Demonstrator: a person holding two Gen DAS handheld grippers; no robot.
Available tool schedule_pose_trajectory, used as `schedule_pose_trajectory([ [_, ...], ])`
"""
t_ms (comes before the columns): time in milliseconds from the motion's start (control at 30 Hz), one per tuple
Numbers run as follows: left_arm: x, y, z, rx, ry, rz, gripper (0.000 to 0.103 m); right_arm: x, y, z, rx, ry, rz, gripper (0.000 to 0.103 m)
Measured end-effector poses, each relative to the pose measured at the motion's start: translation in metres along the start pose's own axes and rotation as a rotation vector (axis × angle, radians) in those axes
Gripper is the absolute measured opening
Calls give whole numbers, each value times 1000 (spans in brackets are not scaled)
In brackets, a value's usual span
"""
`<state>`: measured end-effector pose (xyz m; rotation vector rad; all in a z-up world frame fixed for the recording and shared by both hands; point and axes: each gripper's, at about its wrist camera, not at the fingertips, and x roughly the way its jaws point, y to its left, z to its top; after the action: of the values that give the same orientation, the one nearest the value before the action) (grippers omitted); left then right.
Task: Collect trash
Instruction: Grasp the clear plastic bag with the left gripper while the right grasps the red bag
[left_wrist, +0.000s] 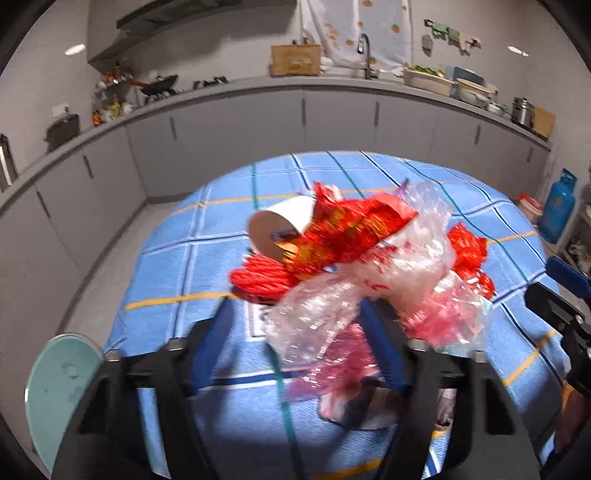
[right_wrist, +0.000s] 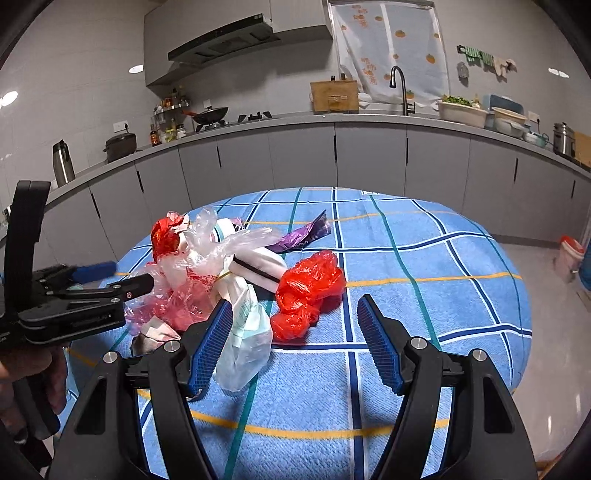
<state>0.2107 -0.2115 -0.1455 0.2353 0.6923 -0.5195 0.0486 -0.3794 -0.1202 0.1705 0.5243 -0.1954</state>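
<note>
A heap of trash lies on the blue checked tablecloth (right_wrist: 424, 258): clear crumpled plastic (left_wrist: 325, 306), a red and gold wrapper (left_wrist: 343, 229), a white paper cup (left_wrist: 280, 225) on its side, a red plastic bag (right_wrist: 310, 288), a white bag (right_wrist: 243, 332) and a purple wrapper (right_wrist: 306, 232). My left gripper (left_wrist: 295, 332) is open, its fingers either side of the clear plastic at the heap's near edge; it also shows in the right wrist view (right_wrist: 122, 280). My right gripper (right_wrist: 295, 339) is open and empty, just in front of the red bag.
A pale green plate (left_wrist: 59, 391) sits at the table's near left edge. A grey kitchen counter (right_wrist: 369, 122) with a sink, a wok and bowls runs behind the table. A blue gas cylinder (left_wrist: 557, 206) and a red-lidded bucket (right_wrist: 570, 254) stand on the floor at the right.
</note>
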Motion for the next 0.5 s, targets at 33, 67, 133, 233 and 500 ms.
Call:
schedule_pose_trajectory([
  [33,1,-2,-1,9,11,-24,36,1,-1,0,2,1,-1,70],
  [67,1,-5,-3,20,14,-37,24,2,-3,0,5,3,-4,70],
  [133,-3,-9,-5,33,6,-46,14,5,-3,0,11,9,-16,70],
  [233,-13,-14,-6,42,-14,-70,5,9,-5,0,23,23,-36,70],
  [500,-73,-15,8,39,-159,-58,3,10,-14,5,44,23,-94,70],
])
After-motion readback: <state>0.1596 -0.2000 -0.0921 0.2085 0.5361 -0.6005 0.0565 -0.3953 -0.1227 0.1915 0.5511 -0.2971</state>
